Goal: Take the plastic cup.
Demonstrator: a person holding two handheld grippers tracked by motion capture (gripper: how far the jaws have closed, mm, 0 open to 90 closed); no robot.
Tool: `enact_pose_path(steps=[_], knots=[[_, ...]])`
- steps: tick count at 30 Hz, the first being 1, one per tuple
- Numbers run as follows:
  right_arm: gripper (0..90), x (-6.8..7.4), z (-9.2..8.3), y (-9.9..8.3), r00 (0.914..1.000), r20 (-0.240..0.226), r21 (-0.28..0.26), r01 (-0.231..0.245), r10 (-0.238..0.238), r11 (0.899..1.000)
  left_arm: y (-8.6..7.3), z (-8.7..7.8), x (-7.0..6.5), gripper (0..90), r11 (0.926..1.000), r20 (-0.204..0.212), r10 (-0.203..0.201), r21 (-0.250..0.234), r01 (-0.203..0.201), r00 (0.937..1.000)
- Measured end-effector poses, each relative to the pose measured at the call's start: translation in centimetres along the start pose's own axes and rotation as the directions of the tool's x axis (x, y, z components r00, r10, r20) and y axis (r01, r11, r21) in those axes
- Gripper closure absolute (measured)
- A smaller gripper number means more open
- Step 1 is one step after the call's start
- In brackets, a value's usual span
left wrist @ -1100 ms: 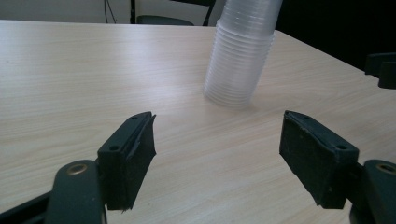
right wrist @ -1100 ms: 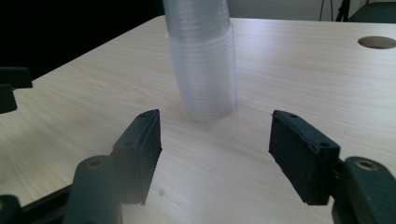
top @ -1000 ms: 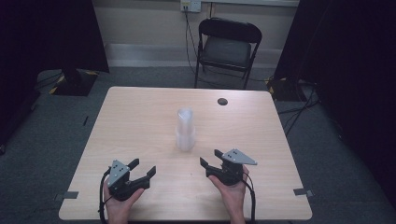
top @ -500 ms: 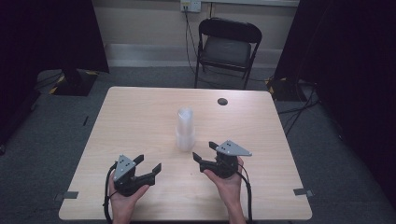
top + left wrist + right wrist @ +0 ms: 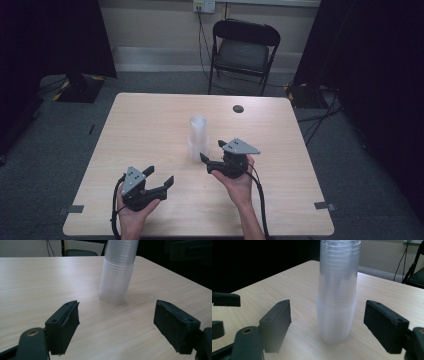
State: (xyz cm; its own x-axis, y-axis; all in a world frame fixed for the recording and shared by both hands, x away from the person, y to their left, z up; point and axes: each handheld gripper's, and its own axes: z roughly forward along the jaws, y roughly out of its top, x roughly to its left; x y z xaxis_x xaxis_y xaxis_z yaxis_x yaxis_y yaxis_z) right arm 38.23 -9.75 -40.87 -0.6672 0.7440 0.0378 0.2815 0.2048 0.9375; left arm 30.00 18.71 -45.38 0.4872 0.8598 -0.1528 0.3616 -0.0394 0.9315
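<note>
Your stack of clear plastic cups (image 5: 198, 137) stands upright near the middle of the table (image 5: 150, 120), long axis vertical. Your right gripper (image 5: 212, 152) is the nearer one — just beside the stack on its right, pointing straight at its lower half. Its jaws have just been opening and stand apart, nothing between them yet. Your left gripper (image 5: 159, 176) waits well back toward the near edge — jaws wide, empty, the stack ahead of it.
</note>
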Motion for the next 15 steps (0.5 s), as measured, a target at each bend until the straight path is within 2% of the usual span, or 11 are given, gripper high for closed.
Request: enact_pose_path(steps=[15], knots=[[17.6, -1.1, 3.1, 2.1, 0.9996, -0.004, 0.015, 0.027, -0.026, 1.000, -0.2, 0.3, -0.7, 17.3, 0.9995, 0.019, 0.027, 0.018, -0.027, 0.9995]])
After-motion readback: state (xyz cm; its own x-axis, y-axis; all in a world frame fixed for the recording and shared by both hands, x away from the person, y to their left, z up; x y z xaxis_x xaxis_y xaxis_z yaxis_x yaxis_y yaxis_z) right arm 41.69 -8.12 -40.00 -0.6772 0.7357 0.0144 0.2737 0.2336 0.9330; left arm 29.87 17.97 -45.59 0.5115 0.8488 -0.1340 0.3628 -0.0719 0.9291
